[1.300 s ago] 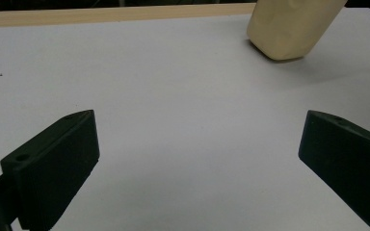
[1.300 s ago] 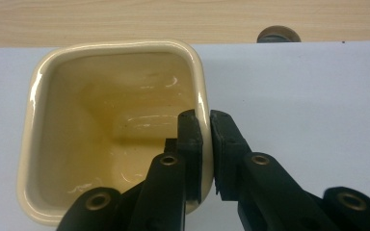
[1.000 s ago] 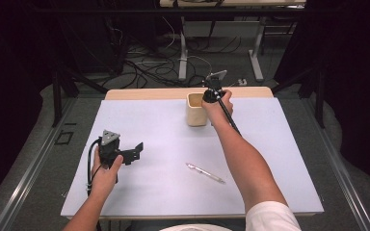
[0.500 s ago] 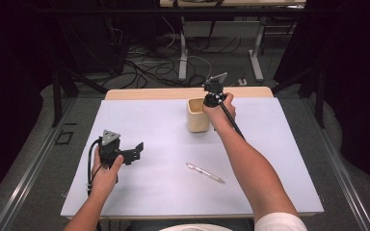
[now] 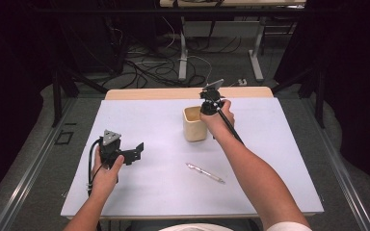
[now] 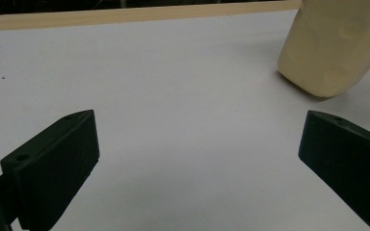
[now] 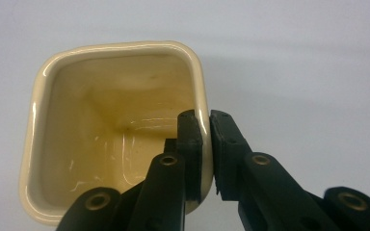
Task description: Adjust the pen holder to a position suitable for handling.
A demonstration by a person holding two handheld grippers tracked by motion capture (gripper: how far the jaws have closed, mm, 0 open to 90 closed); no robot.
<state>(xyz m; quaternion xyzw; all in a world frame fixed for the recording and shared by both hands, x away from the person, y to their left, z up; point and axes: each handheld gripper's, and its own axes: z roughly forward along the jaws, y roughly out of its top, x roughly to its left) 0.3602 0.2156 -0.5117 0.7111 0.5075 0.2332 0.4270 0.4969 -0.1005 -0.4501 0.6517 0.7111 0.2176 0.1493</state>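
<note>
A cream square cup (image 5: 194,124) stands upright near the back middle of the white table (image 5: 164,120). My right gripper (image 5: 204,109) is shut on its right wall; in the right gripper view one jaw is inside and one outside the cup's rim (image 7: 203,103), and the cup (image 7: 111,130) is empty. My left gripper (image 5: 136,151) is held open above the table's left part, nothing between its jaws. In the left gripper view the cup (image 6: 335,43) stands ahead to the right, beyond the open left gripper (image 6: 197,159). A pen (image 5: 205,173) lies on the table in front of the cup.
A wooden strip (image 5: 173,92) runs along the table's back edge. Beyond it lie cables and desk legs (image 5: 183,53) on the floor. Bare white surface surrounds the pen and lies between the two grippers.
The right gripper and the cup have shifted slightly toward the person and left. The left gripper has stayed where it was.
</note>
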